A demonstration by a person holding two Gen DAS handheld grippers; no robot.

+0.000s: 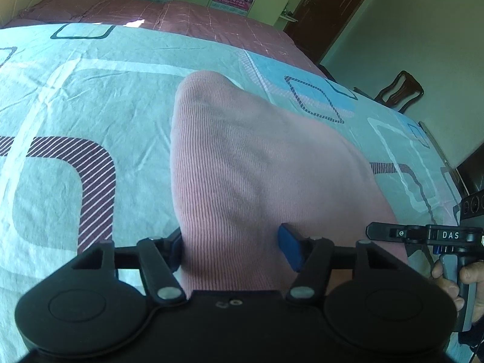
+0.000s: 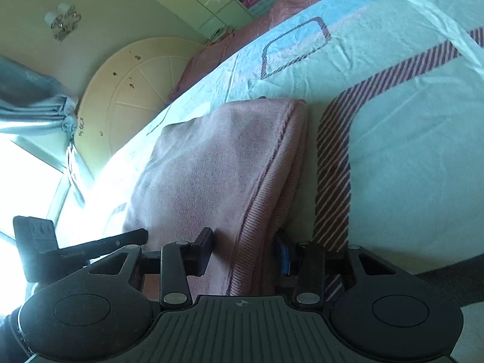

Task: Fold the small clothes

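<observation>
A pink ribbed garment lies partly folded on the light blue patterned bedsheet. My left gripper is shut on its near edge, the cloth bunched between the fingers. In the right wrist view the same pink garment shows a striped hem along its right side. My right gripper is shut on that near hem edge. The right gripper also shows at the right edge of the left wrist view, held by a hand.
A pink checked blanket covers the far part of the bed. A dark door and a wooden chair stand at the right. A cream headboard and curtain are at the left in the right wrist view.
</observation>
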